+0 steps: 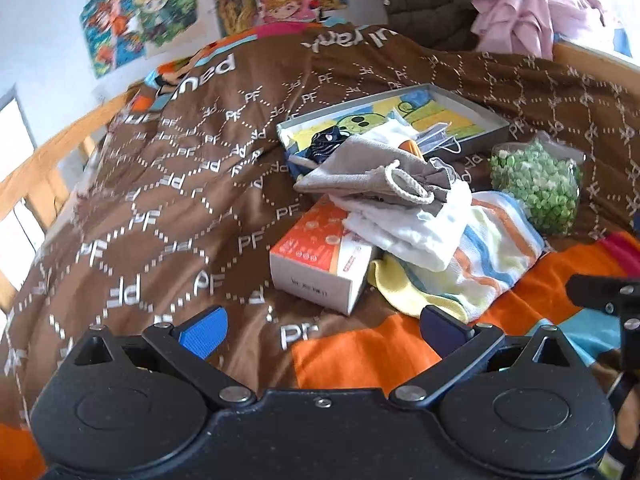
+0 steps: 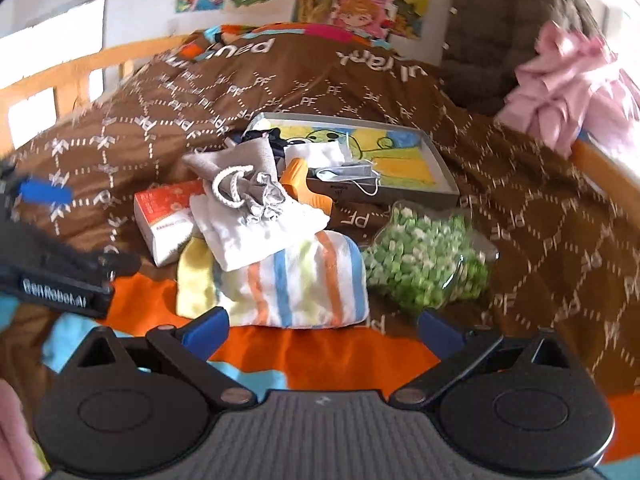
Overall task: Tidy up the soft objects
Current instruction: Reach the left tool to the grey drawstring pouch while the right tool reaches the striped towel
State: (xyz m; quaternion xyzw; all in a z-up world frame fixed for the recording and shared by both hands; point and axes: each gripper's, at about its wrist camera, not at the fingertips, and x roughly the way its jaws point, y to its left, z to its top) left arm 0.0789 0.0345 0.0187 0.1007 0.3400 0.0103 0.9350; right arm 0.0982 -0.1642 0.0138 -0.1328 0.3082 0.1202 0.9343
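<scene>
A pile of soft things lies on the brown blanket (image 1: 168, 184). A grey drawstring pouch (image 1: 372, 172) (image 2: 244, 176) rests on a white folded cloth (image 1: 408, 232) (image 2: 256, 228), which lies over a striped towel (image 1: 488, 248) (image 2: 296, 280). A clear bag of green pieces (image 1: 536, 184) (image 2: 424, 264) sits to their right. My left gripper (image 1: 324, 328) is open, hovering short of the pile. My right gripper (image 2: 324, 330) is open too, just before the striped towel. The left gripper's body (image 2: 56, 264) shows at the left of the right wrist view.
An orange-and-white box (image 1: 320, 260) (image 2: 168, 216) lies partly under the cloths. A shallow grey tray (image 1: 492, 128) (image 2: 440, 176) with a cartoon picture holds a face mask (image 2: 352, 176) and dark fabric. A wooden bed rail (image 1: 48, 164), pink clothing (image 2: 572, 84) and wall posters surround the bed.
</scene>
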